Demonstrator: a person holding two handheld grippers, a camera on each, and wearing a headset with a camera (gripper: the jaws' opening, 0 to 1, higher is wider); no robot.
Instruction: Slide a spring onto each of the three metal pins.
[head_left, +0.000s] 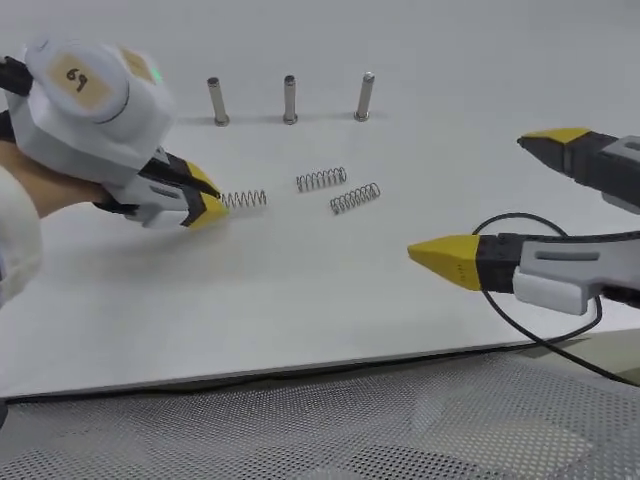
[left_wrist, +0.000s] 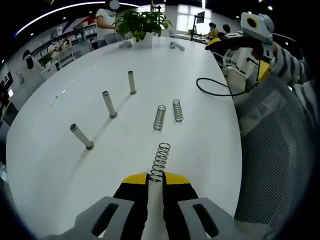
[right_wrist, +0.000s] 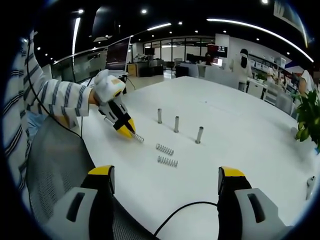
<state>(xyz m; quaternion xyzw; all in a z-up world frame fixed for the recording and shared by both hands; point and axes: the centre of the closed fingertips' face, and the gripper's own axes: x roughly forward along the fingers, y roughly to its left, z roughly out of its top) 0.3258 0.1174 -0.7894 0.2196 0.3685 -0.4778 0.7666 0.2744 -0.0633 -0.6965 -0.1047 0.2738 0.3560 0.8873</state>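
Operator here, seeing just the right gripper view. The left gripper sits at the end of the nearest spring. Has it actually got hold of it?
Observer: Yes. In the left gripper view, the left gripper has its jaws shut on the near end of that spring.
Operator: Is it off the table?
Observer: In the head view it appears to lie flat on the table, though I cannot be sure.
Operator: Is it aimed at a pin?
Observer: No. In the left gripper view it points straight ahead toward the two loose springs. The pins stand off to the left.
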